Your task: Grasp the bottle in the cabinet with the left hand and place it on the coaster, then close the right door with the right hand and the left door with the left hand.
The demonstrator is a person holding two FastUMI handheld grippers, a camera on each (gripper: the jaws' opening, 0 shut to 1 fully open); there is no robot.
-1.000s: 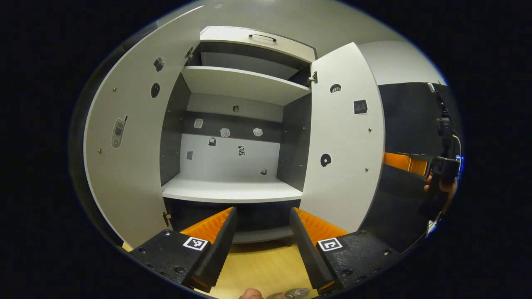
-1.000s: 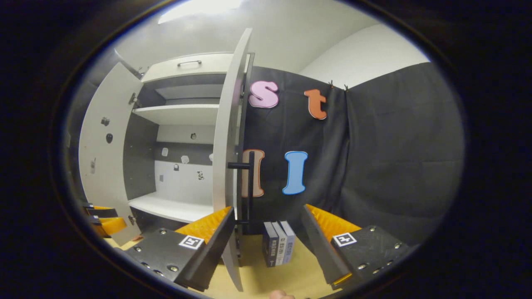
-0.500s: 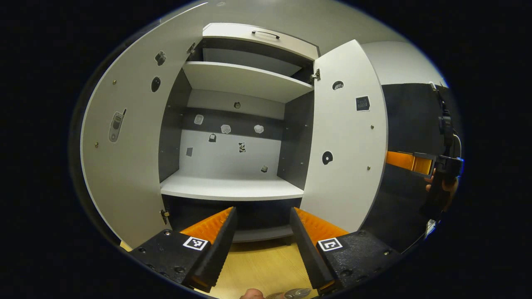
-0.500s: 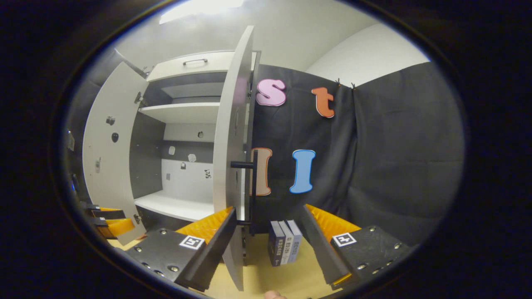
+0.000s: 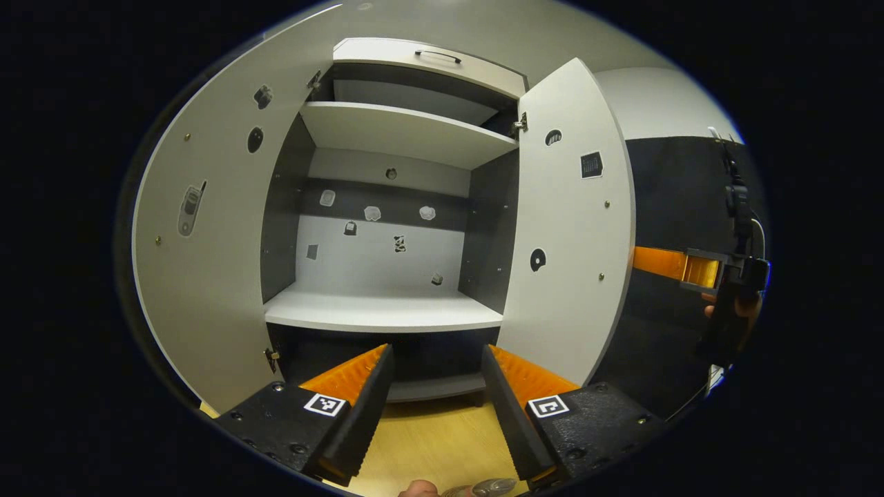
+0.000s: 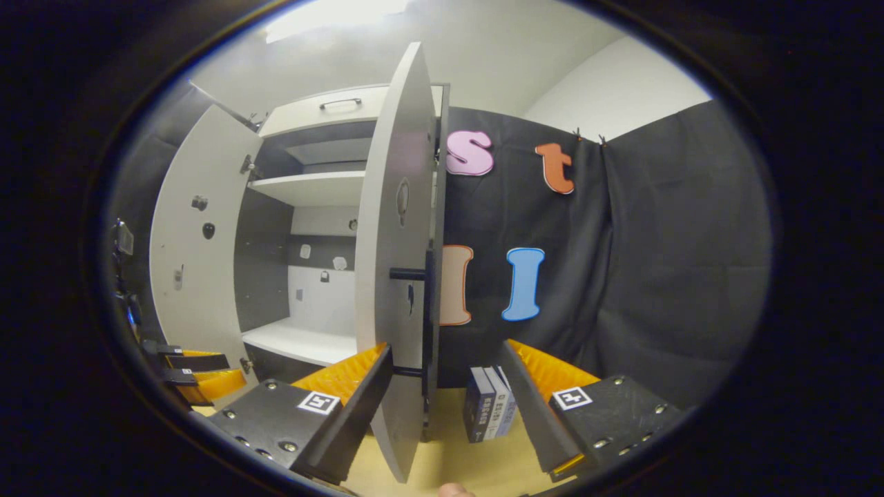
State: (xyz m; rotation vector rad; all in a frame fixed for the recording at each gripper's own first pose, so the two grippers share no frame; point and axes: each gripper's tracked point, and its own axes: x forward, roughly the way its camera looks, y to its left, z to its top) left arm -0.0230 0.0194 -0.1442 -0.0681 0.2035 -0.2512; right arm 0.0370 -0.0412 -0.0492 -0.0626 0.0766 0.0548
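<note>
Just left of the open, empty right tongs (image 6: 442, 407) stands the right door (image 6: 394, 276), edge-on and upright, its outer face toward them; left tongs (image 5: 436, 407) gape empty, farther off.

Right door (image 6: 395, 276) stands edge-on before the right gripper (image 6: 445, 407), books (image 6: 489, 413) just beside.

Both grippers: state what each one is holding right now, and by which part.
Nothing is held. The left gripper is open over the wooden tabletop, facing the cabinet. The right gripper is open too, its fingers straddling the right door edge without pressing on it.
</note>
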